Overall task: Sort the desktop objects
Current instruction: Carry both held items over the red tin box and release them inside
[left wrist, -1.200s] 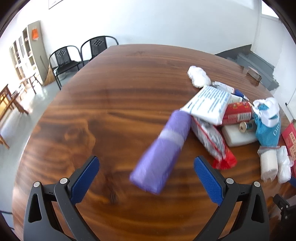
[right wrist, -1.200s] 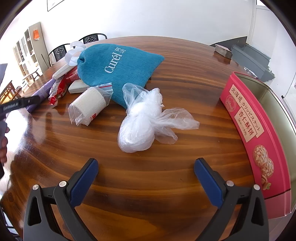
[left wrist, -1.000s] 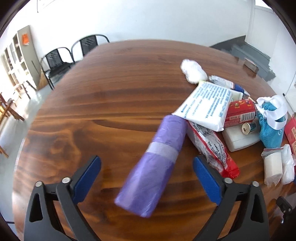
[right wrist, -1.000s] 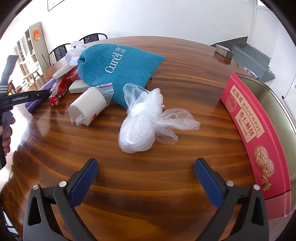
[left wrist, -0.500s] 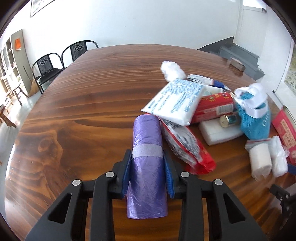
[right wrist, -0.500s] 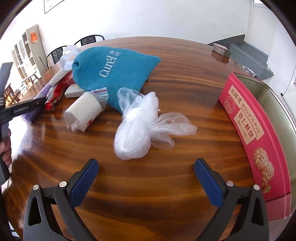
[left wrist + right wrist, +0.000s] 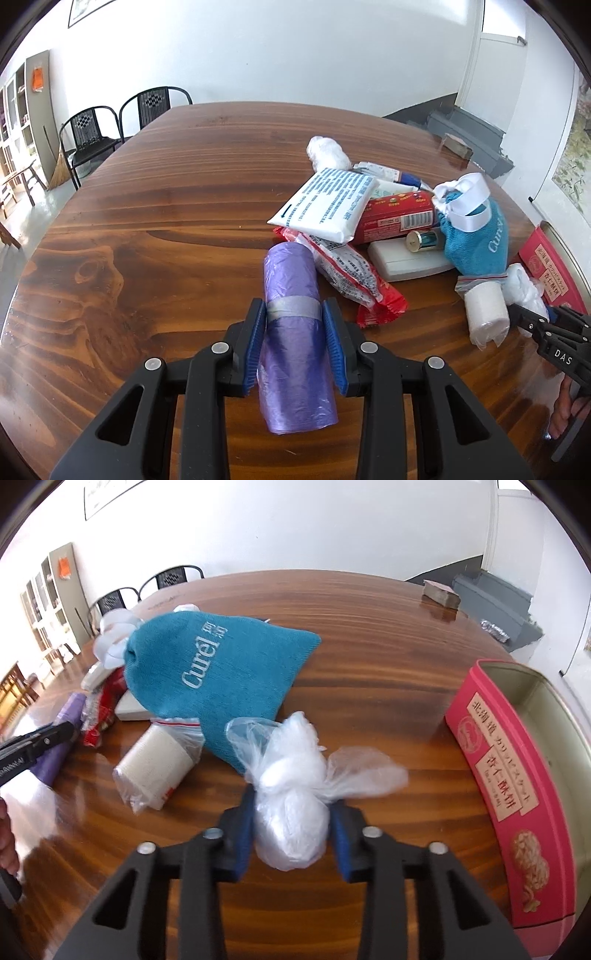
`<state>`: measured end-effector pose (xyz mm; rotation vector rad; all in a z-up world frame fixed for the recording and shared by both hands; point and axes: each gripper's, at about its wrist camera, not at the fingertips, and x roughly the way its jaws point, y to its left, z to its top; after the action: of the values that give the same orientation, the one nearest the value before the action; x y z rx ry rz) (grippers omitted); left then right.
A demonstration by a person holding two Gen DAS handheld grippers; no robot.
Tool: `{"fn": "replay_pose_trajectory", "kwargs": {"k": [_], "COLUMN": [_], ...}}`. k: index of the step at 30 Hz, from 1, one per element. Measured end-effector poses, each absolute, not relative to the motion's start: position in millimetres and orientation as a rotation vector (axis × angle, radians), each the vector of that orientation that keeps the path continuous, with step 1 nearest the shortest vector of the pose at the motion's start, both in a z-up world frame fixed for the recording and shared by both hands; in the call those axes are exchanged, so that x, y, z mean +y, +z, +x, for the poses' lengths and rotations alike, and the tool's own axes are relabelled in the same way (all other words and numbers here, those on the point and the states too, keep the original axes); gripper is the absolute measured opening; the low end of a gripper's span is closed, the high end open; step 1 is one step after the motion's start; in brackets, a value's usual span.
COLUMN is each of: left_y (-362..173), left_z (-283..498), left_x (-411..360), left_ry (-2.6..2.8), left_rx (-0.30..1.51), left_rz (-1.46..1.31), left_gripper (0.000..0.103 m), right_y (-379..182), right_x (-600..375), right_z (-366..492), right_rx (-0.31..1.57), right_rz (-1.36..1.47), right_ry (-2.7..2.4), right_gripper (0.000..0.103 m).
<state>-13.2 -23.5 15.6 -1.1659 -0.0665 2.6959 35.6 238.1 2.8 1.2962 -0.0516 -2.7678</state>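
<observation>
Our left tool [image 7: 294, 343] grips the purple plastic bag roll [image 7: 293, 328] near the table's [image 7: 177, 192] front; our right tool [image 7: 291, 830], its jaws just closing, clamps the knotted white plastic bundle [image 7: 291, 812]. Slick film could slip out when lifted.

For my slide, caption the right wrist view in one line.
Right gripper clamps a knotted clear plastic bag on the wooden table, beside a teal Curel pouch and open pink biscuit tin.
</observation>
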Motion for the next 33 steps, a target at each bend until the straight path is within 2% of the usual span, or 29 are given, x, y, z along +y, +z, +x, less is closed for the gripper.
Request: {"fn": "replay_pose_trajectory", "kwargs": {"k": [7, 19, 29, 33], "left_y": [17, 7, 22, 46], "left_z": [-3, -16, 13, 26], "left_x": [-22, -14, -4, 14], "left_ry": [2.704, 2.728, 2.729, 2.719], "left_rx": [-0.09, -0.04, -0.12, -0.071], "left_rz": [-1.162, -1.29, -1.192, -1.097], "left_gripper": [0.034, 0.035, 0.033, 0.033], "right_y": [6, 25, 38, 48], "right_x": [241, 244, 260, 273], "right_z": [50, 62, 69, 79], "right_rx": [-0.236, -0.264, -0.351, -0.394], "right_rz": [1.236, 1.141, 1.02, 0.922], "right_ry": [-2.705, -2.725, -2.746, -2.806], "right_gripper": [0.033, 0.033, 0.033, 0.033]}}
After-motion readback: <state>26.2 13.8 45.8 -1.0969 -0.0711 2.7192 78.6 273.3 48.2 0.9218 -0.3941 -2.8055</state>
